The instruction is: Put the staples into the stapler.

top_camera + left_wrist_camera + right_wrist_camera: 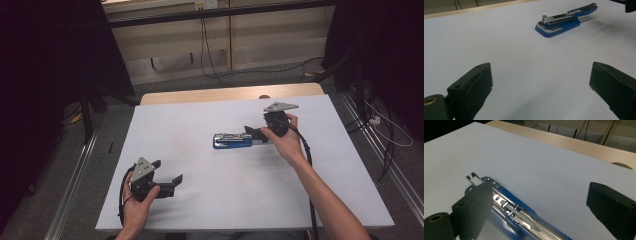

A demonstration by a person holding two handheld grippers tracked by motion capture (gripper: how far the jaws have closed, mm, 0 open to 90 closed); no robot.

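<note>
Blue stapler (232,140) lies flat on white bench (200,210), top arm swung open, metal staple track bared. Right claw (254,132) at stapler's hinge end, jaws wide, gripping nothing; in right gripper view one jaw hovers over track, other well clear to side, stapler (524,217) running beneath. Left claw (167,177) well apart from stapler, near bench's front edge, jaws wide, empty; stapler (564,21) far ahead of it. Judgement: opening done; closing or loading not yet begun, no firm grip taken.
</note>
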